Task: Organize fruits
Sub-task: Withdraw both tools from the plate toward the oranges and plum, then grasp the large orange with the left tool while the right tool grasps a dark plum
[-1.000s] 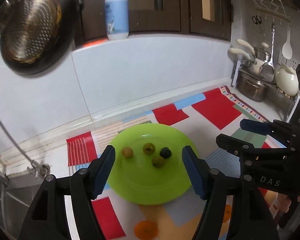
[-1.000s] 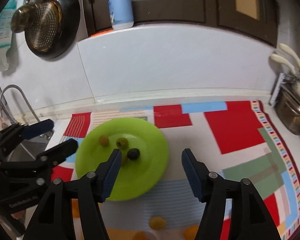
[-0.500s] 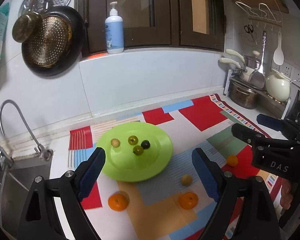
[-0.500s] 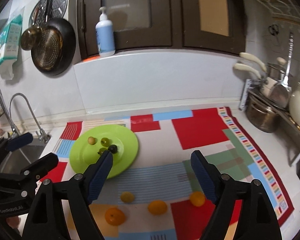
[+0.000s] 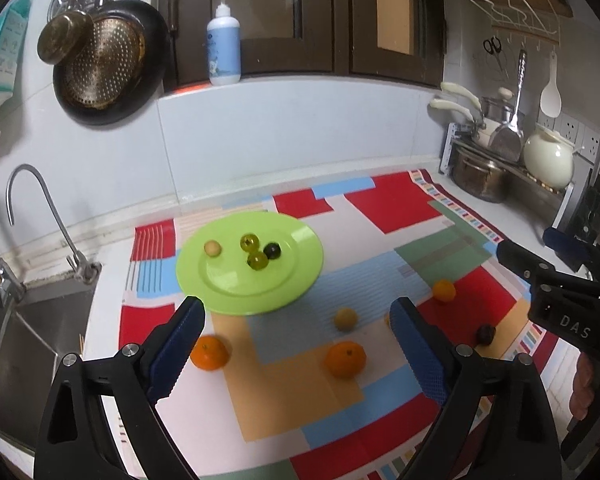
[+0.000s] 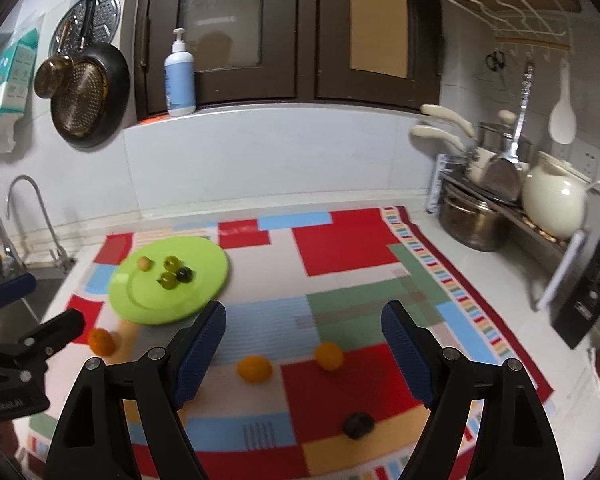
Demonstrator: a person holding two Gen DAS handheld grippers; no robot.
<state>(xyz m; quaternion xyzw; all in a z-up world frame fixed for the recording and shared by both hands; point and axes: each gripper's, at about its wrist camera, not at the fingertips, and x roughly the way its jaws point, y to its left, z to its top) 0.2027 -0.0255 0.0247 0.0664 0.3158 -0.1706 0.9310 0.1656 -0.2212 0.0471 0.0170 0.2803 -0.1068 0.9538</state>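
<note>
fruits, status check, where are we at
Left gripper and right gripper open, empty. Four small fruits on green plate; oranges loose on mat. Nothing blocking.

A kitchen counter covered by a patchwork mat (image 5: 392, 208) of red, blue, green and orange blocks, seen past the left gripper (image 5: 296, 330), whose two blue-padded fingers stand wide apart with nothing between them. A lime-green plate (image 5: 236, 288) sits on the mat toward the back left, holding a tan fruit (image 5: 212, 247), two green fruits (image 5: 249, 242) and a dark fruit (image 5: 272, 250); nearer the camera, loose on the mat, lie three oranges (image 5: 209, 352), a small yellow fruit (image 5: 345, 318) and a dark plum (image 5: 485, 334). The right gripper (image 5: 540, 248) reaches in from the right edge with its fingers apart, a faucet (image 5: 40, 216) and sink (image 5: 24, 328) lie at the left, and a soap bottle (image 5: 223, 44) stands on the ledge behind.
</note>
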